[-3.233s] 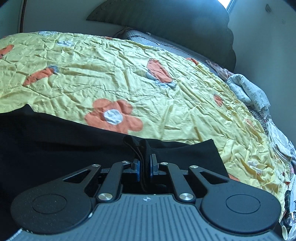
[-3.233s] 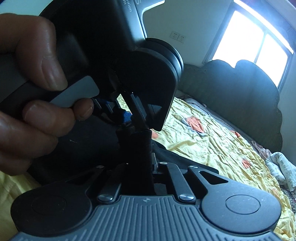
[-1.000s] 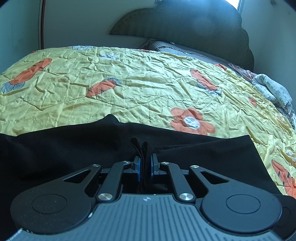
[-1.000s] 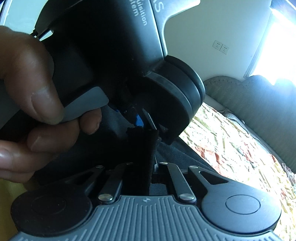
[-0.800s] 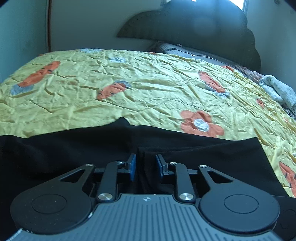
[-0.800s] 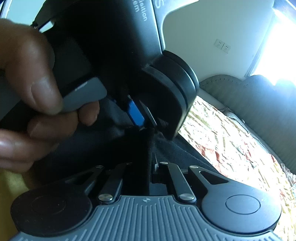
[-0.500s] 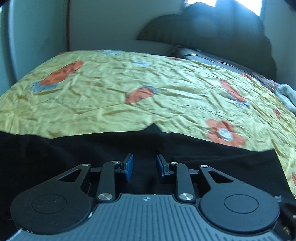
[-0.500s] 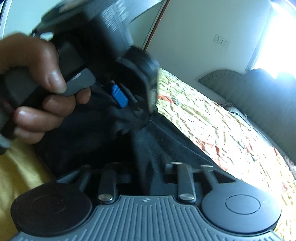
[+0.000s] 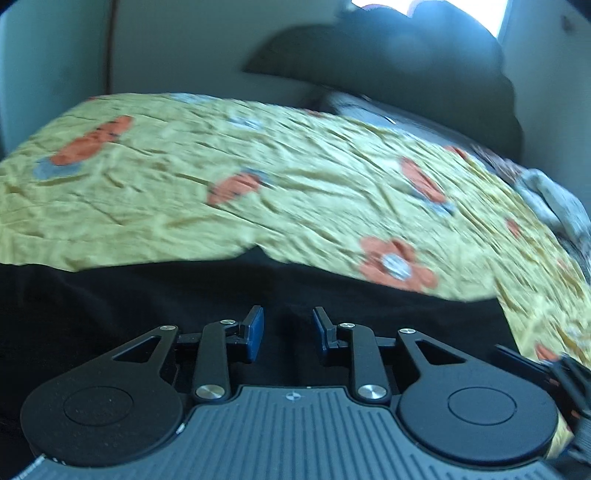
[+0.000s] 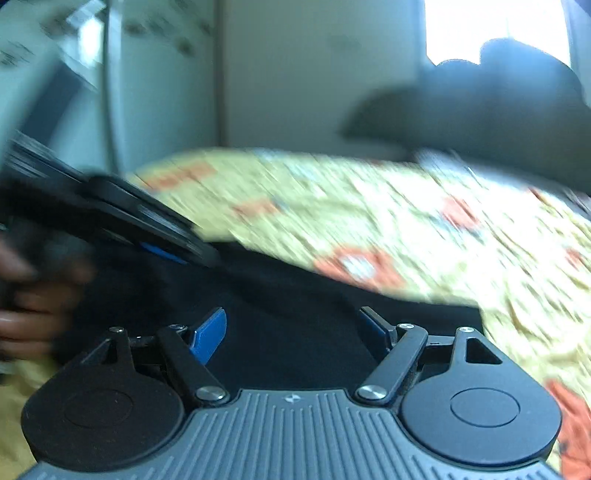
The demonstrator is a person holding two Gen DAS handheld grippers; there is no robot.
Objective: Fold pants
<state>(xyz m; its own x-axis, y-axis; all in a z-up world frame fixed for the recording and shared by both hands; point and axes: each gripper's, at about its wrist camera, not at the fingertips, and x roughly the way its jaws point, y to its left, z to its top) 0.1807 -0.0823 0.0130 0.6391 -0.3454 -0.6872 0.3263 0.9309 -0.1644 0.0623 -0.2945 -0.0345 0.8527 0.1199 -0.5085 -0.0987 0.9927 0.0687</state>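
Yellow quilted bedspread [image 9: 295, 177], crinkly and shiny-looking with orange flowers, covers pretty much the whole bed, and a dark scalloped headboard [image 9: 388, 70] sits against pale walls with a bright window [image 10: 491, 29] behind it. Black pants [image 9: 184, 295] lie flat across the near edge of the spread, soft matte fabric with a straight far edge, right under both grippers. Left gripper [image 9: 287, 330] has let go: its blue pads stand partly apart with only flat black cloth below them, whereas a second ago they were pinched on a raised tuck of fabric. Right gripper [image 10: 293, 328] is spreading its jaws wider, nothing pinched between the pads, just the pants lying underneath; a second ago it was clamped on a bunched fold. From the right wrist view the left gripper's black body shows blurry at the left edge, with the person's hand [image 10: 26, 314] on its handle. A crumpled grey cloth [image 9: 554, 203] sits at the bed's far right.
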